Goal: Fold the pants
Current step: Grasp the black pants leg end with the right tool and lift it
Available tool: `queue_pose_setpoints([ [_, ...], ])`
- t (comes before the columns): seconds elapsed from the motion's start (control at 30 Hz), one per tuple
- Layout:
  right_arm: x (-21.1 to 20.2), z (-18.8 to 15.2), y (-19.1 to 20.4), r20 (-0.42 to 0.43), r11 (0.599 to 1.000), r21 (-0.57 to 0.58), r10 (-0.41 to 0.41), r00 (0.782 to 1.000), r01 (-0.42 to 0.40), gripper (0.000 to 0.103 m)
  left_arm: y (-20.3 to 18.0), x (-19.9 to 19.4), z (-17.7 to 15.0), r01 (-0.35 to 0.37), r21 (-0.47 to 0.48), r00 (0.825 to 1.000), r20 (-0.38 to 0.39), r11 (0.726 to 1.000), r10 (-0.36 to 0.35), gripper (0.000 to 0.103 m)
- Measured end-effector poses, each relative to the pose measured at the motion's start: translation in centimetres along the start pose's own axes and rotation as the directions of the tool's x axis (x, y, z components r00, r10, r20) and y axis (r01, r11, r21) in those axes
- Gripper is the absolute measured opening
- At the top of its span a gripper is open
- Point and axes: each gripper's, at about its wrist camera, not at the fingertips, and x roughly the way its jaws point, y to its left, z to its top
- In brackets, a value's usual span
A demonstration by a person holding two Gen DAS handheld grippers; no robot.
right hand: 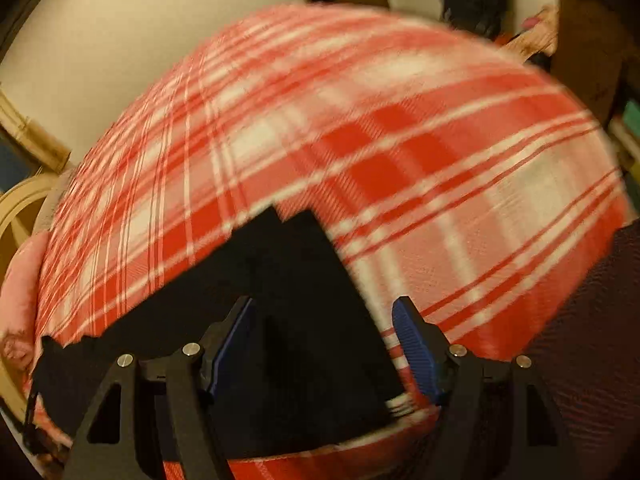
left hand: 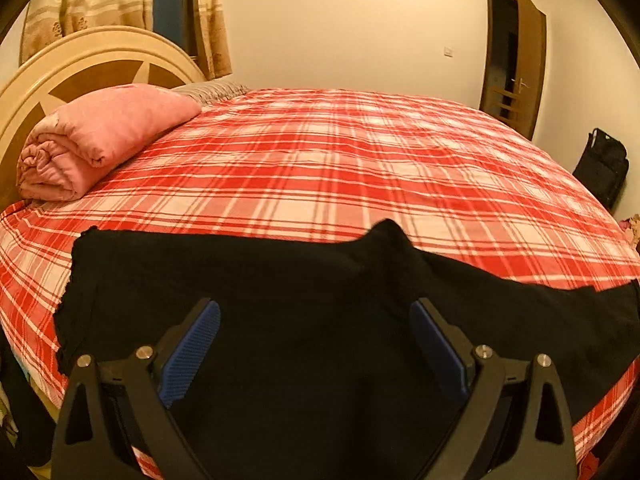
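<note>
folding appears at an early or middle stage: the black soft-fabric pants point(left hand: 304, 320) lie spread flat on the red-and-white plaid bed sheet point(left hand: 340, 160), near the bed's front edge. long axis runs left to right. left claw point(left hand: 316, 340) and right claw point(right hand: 324, 344) both released, grasping nothing.

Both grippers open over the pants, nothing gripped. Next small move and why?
Probably lower the left gripper and close on the near edge of the black pants. They lie spread on the plaid bedsheet, its jaws wide apart above them. The right gripper view is blurred, so let it settle first.
</note>
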Motion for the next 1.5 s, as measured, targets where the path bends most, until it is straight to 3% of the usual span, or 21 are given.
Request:
queue_pose_setpoints([
  [0.1,0.2,-1.2,2.0,-0.011,0.989,-0.132,-0.061,0.998,0.059,0.074,-0.1,-0.5,0.0,-0.024,0.005,1.0,0.002,1.0,0.024,0.098],
  [0.17,0.3,-1.6,2.3,-0.042,0.985,-0.17,-0.04,0.998,0.032,0.07,0.4,-0.8,0.1,-0.035,-0.013,0.999,0.005,0.999,0.035,0.098],
  [0.2,0.1,-1.8,2.3,-0.055,0.985,-0.172,-0.025,0.998,0.015,0.059,0.5,-0.8,0.2,-0.037,-0.021,0.999,0.004,0.999,0.037,0.098],
  [0.27,-0.5,-1.8,1.3,-0.075,0.991,-0.117,0.054,0.996,-0.063,0.018,0.7,-0.8,0.2,-0.039,-0.038,0.999,0.0,0.999,0.039,0.098],
  [0.3,-0.9,-1.8,0.6,-0.088,0.99,-0.059,0.125,0.988,-0.131,0.01,0.7,-0.9,0.2,-0.04,-0.042,0.999,0.001,0.998,0.04,0.098],
  [0.4,-3.4,-1.9,-0.1,-0.01,0.97,0.0,0.242,0.97,-0.242,0.01,0.5,-1.2,0.4,-0.041,-0.044,0.999,0.007,0.998,0.041,0.098],
  [0.5,-8.1,-1.3,-1.3,0.147,0.919,0.049,0.382,0.913,-0.392,0.009,0.2,-1.7,0.8,-0.043,-0.037,0.999,0.023,0.998,0.044,0.098],
  [0.53,-9.5,-1.1,-1.5,0.191,0.909,0.047,0.398,0.897,-0.413,0.009,0.1,-1.9,1.0,-0.046,-0.034,0.999,0.028,0.998,0.047,0.098],
  [0.57,-10.3,-0.9,-1.4,0.212,0.913,0.032,0.391,0.896,-0.406,0.009,0.0,-2.1,1.1,-0.047,-0.031,0.998,0.032,0.998,0.048,0.098],
  [0.67,-10.4,-0.7,-0.8,0.198,0.945,-0.016,0.324,0.925,-0.327,0.009,-0.6,-2.6,1.4,-0.049,-0.012,0.998,0.049,0.999,0.05,0.098],
  [0.83,-6.7,-1.4,-0.6,0.106,0.98,-0.048,0.199,0.974,-0.195,0.009,-0.8,-2.6,0.9,-0.061,0.005,0.997,0.042,0.998,0.061,0.098],
  [0.93,-6.2,-1.6,0.0,0.115,0.987,-0.055,0.156,0.981,-0.15,0.009,-0.4,-2.0,0.6,-0.071,0.002,0.997,0.019,0.997,0.071,0.098],
  [1.03,-8.9,-2.0,3.5,0.156,0.972,-0.133,0.213,0.964,-0.193,0.009,-0.3,-1.9,0.7,-0.07,0.003,0.997,0.019,0.998,0.07,0.098],
  [1.13,-12.1,-2.7,9.6,0.164,0.921,-0.242,0.35,0.922,-0.306,0.009,-0.2,-1.6,0.8,-0.069,0.002,0.997,0.021,0.998,0.069,0.098],
  [1.2,-12.9,-3.9,15.5,0.11,0.847,-0.342,0.467,0.877,-0.408,0.009,0.1,-1.2,0.8,-0.06,-0.014,0.998,0.014,0.998,0.061,0.098],
  [1.27,-12.5,-5.5,20.6,0.053,0.785,-0.427,0.518,0.854,-0.449,0.009,0.5,-0.8,0.6,-0.051,-0.032,0.999,0.007,0.998,0.051,0.098],
  [1.37,-9.9,-8.5,28.4,-0.066,0.668,-0.512,0.596,0.8,-0.54,0.009,1.2,-0.6,0.2,-0.053,-0.04,0.999,0.001,0.998,0.053,0.098],
  [1.5,-4.4,-13.3,37.1,-0.17,0.571,-0.622,0.569,0.804,-0.536,0.009,3.4,-1.0,0.0,-0.075,-0.07,0.997,0.007,0.995,0.076,0.098],
])
